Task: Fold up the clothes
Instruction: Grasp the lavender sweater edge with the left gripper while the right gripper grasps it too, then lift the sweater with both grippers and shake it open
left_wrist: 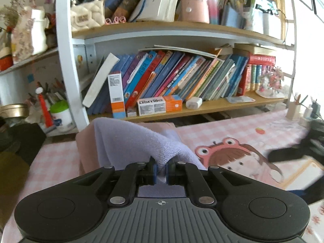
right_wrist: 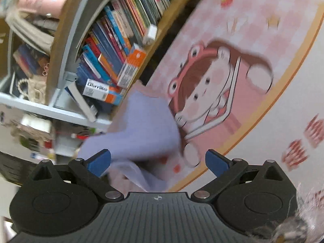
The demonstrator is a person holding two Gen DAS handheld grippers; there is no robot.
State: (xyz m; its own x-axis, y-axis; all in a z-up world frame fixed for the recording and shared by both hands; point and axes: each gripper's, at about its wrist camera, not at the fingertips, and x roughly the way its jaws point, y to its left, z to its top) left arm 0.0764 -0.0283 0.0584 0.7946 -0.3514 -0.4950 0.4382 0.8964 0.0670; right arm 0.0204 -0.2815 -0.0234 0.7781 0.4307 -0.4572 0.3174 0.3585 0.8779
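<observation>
A lilac knitted garment (left_wrist: 133, 141) is bunched up on the pink checked table cover (left_wrist: 239, 129). My left gripper (left_wrist: 161, 169) is shut on a fold of it and holds it raised. Behind it lies a folded pink cloth (left_wrist: 85, 145). In the right wrist view the lilac garment (right_wrist: 145, 119) hangs and trails ahead of my right gripper (right_wrist: 158, 162), which is open with its blue pads (right_wrist: 99, 162) wide apart and nothing between them. The right gripper also shows as a dark blur at the right of the left wrist view (left_wrist: 303, 147).
A bookshelf (left_wrist: 182, 113) full of books and small boxes stands right behind the table. A pen cup (left_wrist: 293, 109) sits at the far right. A cartoon frog-hat girl print (right_wrist: 206, 93) covers the table's middle. Clutter and a dark object (left_wrist: 24, 141) stand at left.
</observation>
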